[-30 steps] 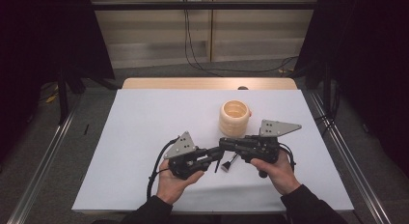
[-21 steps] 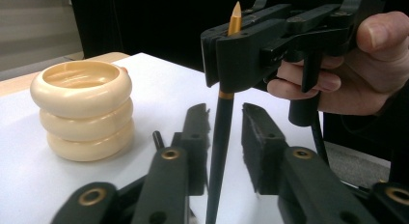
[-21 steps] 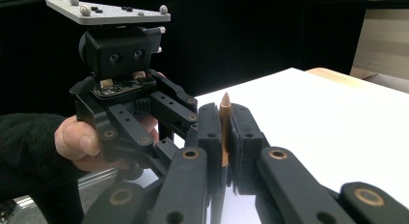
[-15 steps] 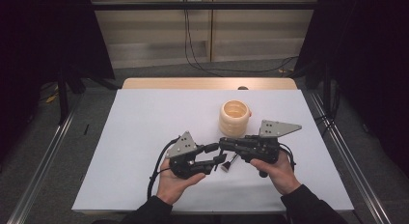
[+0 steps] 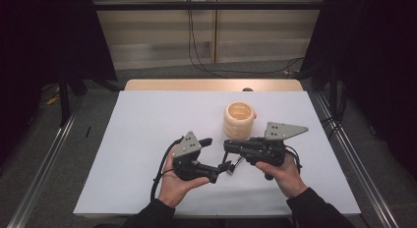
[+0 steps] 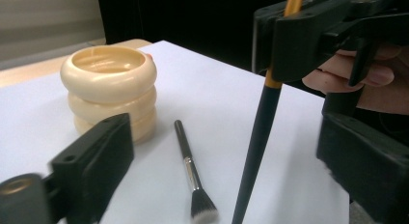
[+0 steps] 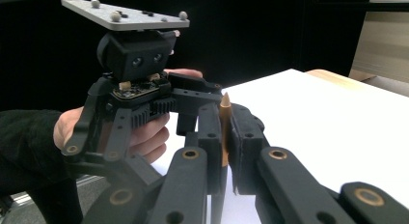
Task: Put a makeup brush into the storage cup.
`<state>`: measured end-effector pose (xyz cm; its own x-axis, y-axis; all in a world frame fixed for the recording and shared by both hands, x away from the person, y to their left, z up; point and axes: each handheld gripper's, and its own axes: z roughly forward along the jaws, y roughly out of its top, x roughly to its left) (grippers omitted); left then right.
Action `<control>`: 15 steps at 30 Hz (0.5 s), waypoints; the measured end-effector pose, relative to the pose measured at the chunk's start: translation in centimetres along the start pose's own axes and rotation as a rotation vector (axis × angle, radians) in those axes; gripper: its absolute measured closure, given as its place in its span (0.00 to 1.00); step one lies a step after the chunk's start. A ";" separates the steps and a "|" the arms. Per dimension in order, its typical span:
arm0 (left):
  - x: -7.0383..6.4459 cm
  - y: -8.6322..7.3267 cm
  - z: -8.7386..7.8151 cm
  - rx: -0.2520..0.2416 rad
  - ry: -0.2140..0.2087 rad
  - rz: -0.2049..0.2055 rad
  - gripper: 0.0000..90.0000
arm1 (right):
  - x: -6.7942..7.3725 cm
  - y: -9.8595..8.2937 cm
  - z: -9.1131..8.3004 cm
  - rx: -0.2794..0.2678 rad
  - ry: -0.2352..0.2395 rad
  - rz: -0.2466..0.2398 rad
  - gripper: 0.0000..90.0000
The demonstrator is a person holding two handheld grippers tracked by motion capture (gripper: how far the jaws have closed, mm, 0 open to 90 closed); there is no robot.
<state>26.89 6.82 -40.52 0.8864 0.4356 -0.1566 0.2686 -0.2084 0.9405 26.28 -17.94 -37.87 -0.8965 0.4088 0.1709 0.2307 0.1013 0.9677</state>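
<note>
My right gripper (image 7: pixel 223 122) is shut on a slim brush (image 6: pixel 263 118) with a black handle and an orange end (image 7: pixel 224 105), held upright over the white table (image 5: pixel 147 129). This gripper (image 5: pixel 229 146) sits just in front of a cream ribbed cup (image 5: pixel 239 120). My left gripper (image 5: pixel 215 156) faces it with its jaws open, and the held brush stands between the two black fingers (image 6: pixel 94 161). A second brush (image 6: pixel 189 168) with a silver ferrule and pale bristles lies flat on the table beside the cup (image 6: pixel 108 86).
The white sheet ends at a bare wooden strip (image 5: pixel 211 84) at the far side. Metal rails (image 5: pixel 351 154) run along both sides of the table. Cables (image 5: pixel 201 46) hang against the back wall.
My left gripper's jaws have spread apart around the brush held by the right gripper. The right gripper and the cup have stayed in place.
</note>
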 end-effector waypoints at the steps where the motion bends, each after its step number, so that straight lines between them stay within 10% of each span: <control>1: -0.1 0.0 -0.1 0.011 0.017 0.001 0.05 | 0.0 0.0 0.0 -0.001 -0.001 0.001 0.94; 15: 0.6 0.1 -2.0 -0.023 0.100 0.043 0.02 | -0.2 0.0 -0.3 0.000 -0.018 -0.006 0.94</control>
<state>26.72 8.82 -39.94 0.8546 0.5120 -0.0863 0.2213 -0.2087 0.9526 26.34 -18.24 -37.85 -0.8908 0.4245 0.1620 0.2255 0.1035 0.9687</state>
